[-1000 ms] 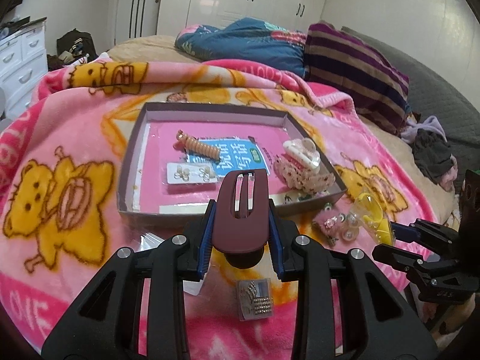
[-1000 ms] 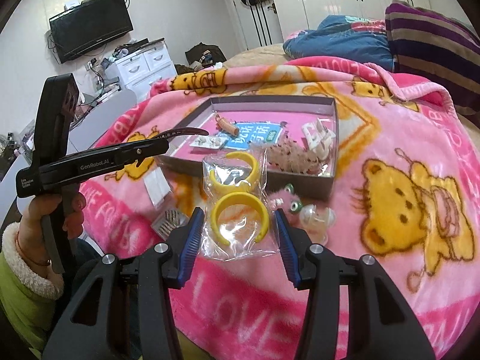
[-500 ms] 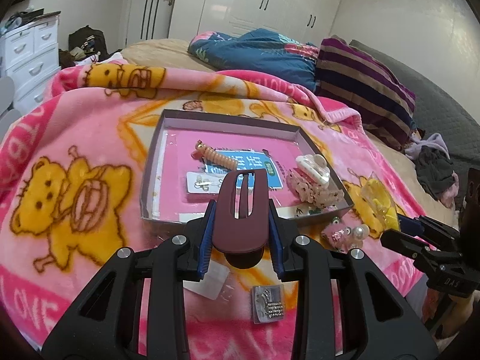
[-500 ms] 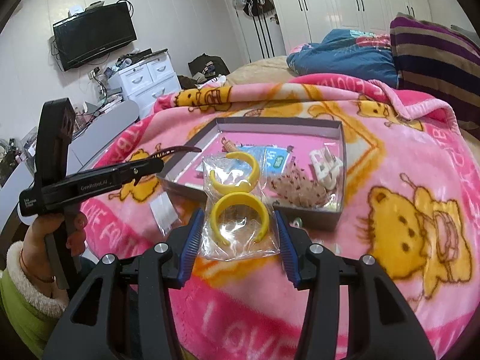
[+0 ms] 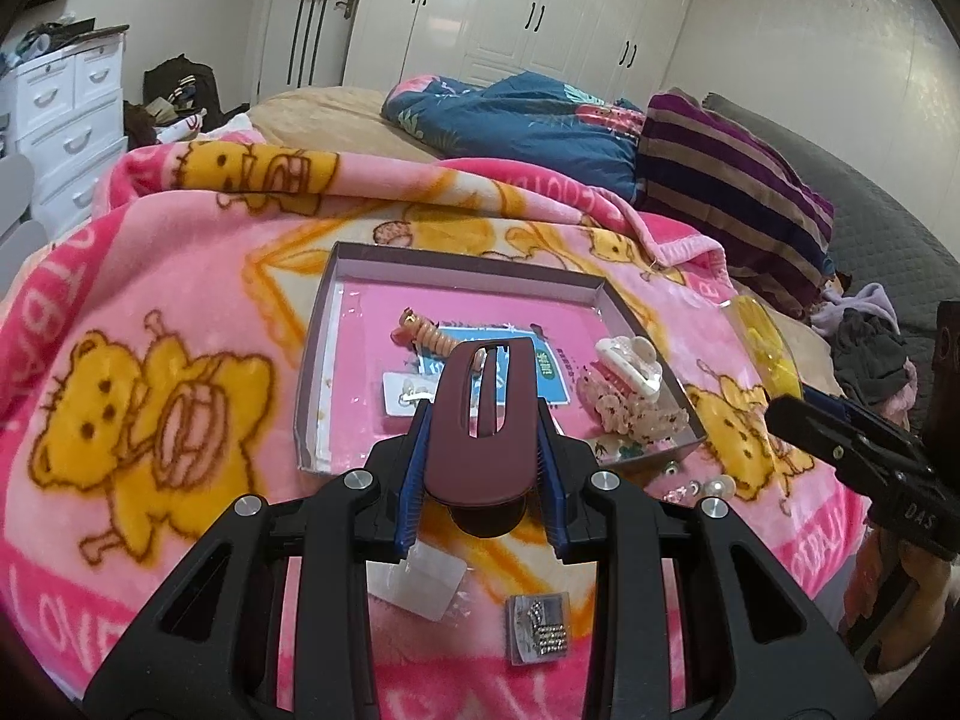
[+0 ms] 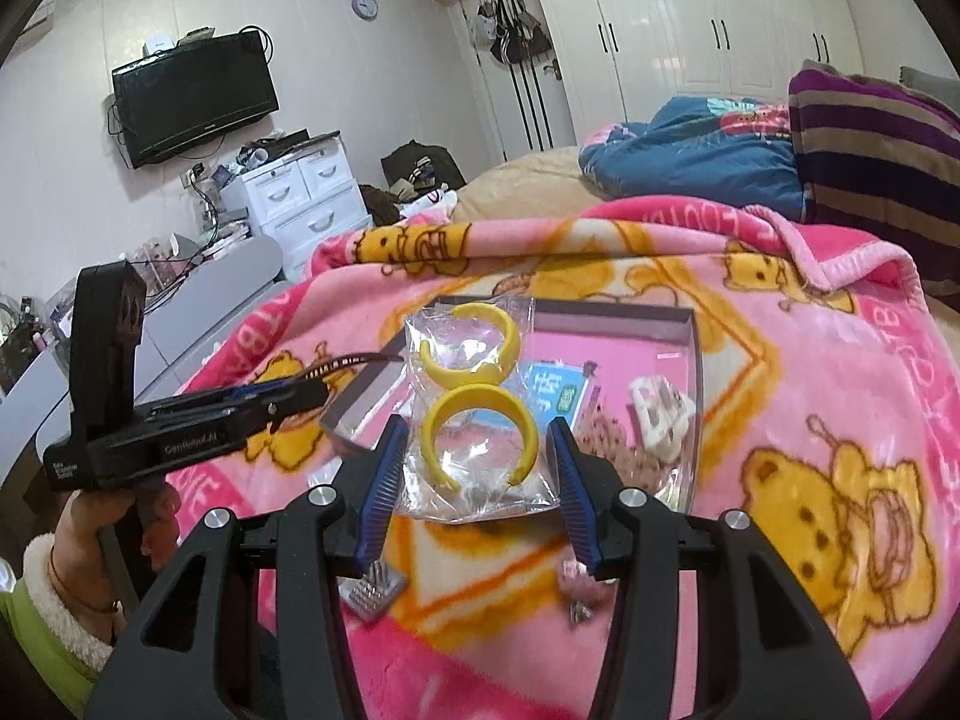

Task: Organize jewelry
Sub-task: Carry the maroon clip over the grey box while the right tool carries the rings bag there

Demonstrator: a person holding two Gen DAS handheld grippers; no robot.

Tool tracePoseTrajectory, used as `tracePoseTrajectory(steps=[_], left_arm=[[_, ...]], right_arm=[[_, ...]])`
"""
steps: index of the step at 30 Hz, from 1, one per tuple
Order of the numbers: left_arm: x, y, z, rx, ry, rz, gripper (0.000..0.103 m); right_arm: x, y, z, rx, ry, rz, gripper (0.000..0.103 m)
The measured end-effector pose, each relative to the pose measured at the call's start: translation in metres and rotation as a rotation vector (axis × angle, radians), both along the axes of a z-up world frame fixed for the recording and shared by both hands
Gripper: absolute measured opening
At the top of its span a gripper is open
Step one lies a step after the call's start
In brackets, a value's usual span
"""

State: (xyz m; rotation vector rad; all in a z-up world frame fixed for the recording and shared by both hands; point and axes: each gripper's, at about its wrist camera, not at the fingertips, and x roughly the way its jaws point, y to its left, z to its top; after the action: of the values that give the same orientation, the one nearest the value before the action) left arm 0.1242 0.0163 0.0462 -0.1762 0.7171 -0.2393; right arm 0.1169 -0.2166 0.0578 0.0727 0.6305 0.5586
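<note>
Both hands are loaded and lifted above the bed, I'd say so each piece can go straight into the box lying open on the pink bear blanket. The left hand-held gripper is pinching a maroon hair clip by its rounded end, its prongs pointing to twelve o'clock over the box, which looks like a ready drop. The right hand-held gripper is clamped on a clear bag holding two yellow bracelets, standing upright so nothing slides out. Inside the box a white claw clip sits at three o'clock and a coiled hair tie nearer the middle. A small packet and loose pearl pieces lie outside on the blanket, at six and four o'clock of the box, seemingly next in line.
</note>
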Motion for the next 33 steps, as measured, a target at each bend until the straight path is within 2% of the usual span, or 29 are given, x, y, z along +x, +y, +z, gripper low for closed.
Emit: tracePoseTrajectory(steps=[7,18,24,33], left_arm=[[0.012,0.0,0.013,-0.003,-0.012,0.008,0.023],[0.034,-0.001,0.018,-0.006,-0.001,0.026,0.023],[0.047,-0.001,0.03,-0.022,-0.028,0.045,0.023],[0.071,0.006,0.006,-0.04,0.009,0.078,0.023]], right_arm=[[0.014,0.0,0.01,0.024,-0.014,-0.008,0.047],[0.035,0.002,0.02,0.03,-0.035,-0.022,0.047],[0.046,0.0,0.019,0.033,-0.025,-0.039,0.047],[0.063,-0.004,0.015,0.054,-0.005,-0.064,0.047]])
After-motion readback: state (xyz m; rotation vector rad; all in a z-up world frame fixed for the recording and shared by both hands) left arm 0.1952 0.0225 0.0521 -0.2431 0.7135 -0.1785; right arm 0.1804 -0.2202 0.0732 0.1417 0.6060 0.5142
